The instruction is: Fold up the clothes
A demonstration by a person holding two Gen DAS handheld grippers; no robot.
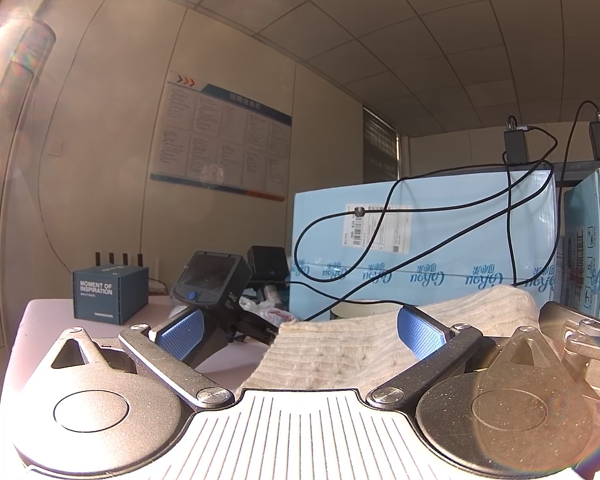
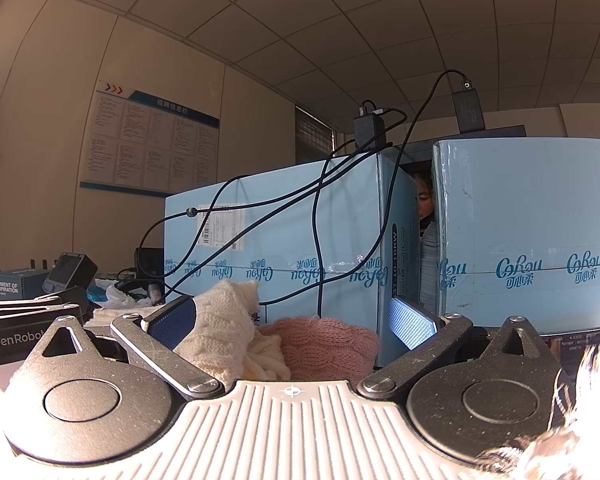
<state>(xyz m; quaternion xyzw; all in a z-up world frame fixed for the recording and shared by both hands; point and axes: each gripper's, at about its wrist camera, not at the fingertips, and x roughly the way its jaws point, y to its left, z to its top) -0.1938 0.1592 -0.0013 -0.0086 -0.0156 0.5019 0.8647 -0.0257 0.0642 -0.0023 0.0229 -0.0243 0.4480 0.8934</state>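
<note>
A cream knit garment (image 1: 340, 352) lies flat on the table in the left wrist view, running between and past the blue pads. My left gripper (image 1: 300, 334) is open low over it, jaws wide apart. In the right wrist view the cream knit (image 2: 220, 332) is bunched up against the left pad, with a pink knit garment (image 2: 328, 344) beside it. My right gripper (image 2: 292, 320) is open, both garments between its jaws. The other gripper's body (image 2: 16, 336) shows at left.
Light blue cartons (image 1: 420, 248) (image 2: 540, 240) stand close behind the clothes, with black cables (image 2: 320, 220) hanging over them. A dark blue box (image 1: 110, 292), a black device (image 1: 212, 280) and a plastic bag (image 2: 118, 298) sit at the left.
</note>
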